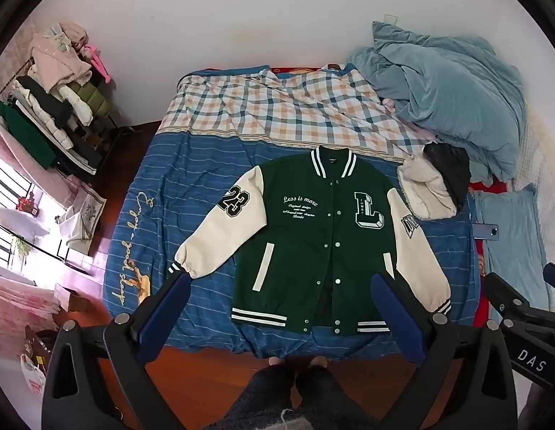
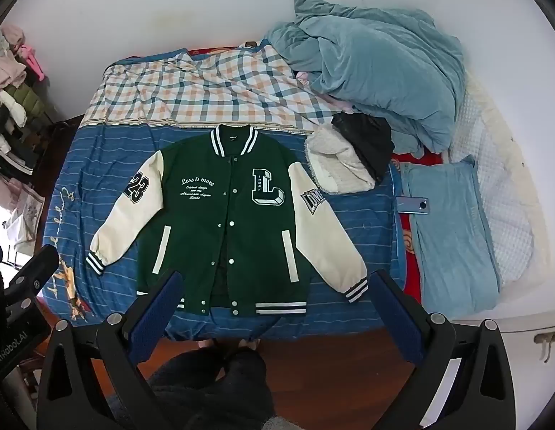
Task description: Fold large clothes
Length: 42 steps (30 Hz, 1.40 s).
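Observation:
A green varsity jacket (image 1: 306,236) with cream sleeves lies flat, front up and snapped shut, on the blue striped bed cover; it also shows in the right wrist view (image 2: 220,229). Its sleeves angle out to both sides. My left gripper (image 1: 281,279) is open and empty, held high above the jacket's hem near the bed's front edge. My right gripper (image 2: 277,279) is open and empty too, also above the hem. The right gripper's body shows at the right edge of the left wrist view.
A blue quilt heap (image 2: 378,71) and a black-and-white fleece garment (image 2: 349,157) lie right of the jacket. A phone (image 2: 412,204) and a blue pillow (image 2: 453,243) lie at the right. A clothes rack (image 1: 51,107) stands on the left. Wooden floor (image 2: 331,365) lies below.

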Available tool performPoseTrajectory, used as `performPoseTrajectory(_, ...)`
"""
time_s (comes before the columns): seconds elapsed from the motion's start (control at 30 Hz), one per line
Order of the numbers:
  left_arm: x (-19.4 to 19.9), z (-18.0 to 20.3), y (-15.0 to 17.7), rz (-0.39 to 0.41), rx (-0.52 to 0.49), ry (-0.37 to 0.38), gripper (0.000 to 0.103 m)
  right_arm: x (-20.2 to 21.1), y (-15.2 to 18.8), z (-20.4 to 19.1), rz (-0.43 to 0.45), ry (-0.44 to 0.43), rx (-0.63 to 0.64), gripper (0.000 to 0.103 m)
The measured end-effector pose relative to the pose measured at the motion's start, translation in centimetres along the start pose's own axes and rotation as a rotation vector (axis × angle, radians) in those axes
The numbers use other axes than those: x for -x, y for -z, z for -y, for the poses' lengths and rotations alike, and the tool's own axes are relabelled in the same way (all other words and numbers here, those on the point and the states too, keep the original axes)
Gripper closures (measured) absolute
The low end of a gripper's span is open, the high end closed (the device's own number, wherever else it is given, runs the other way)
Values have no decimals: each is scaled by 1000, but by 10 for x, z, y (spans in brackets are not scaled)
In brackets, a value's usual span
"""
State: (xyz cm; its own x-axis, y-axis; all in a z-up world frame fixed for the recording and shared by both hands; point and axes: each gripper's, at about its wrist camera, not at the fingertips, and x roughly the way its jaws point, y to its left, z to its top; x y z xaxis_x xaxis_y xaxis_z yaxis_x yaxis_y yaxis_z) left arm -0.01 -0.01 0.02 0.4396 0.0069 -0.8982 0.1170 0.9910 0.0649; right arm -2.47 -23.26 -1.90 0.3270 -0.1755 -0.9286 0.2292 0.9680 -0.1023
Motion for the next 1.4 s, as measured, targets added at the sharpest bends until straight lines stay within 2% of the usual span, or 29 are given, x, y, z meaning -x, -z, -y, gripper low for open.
performPoseTrajectory(0.73, 0, 0, 0, 0, 3, 11, 0, 7, 4, -16, 6, 14, 15, 0)
performPoseTrajectory(0.83, 3, -12, 6, -1, 2, 13, 0, 9, 5, -17, 5, 15, 18, 0)
performPoseTrajectory(1.27, 8, -16, 14, 2, 2, 16, 0, 8, 7, -14, 8, 13, 17, 0)
performPoseTrajectory(1.3, 5, -4, 5, 0, 3, 11, 0, 9, 8, -15, 9, 13, 17, 0)
performPoseTrajectory(1.4, 6, -4, 5, 0, 1, 11, 0, 9, 7, -14, 8, 13, 17, 0)
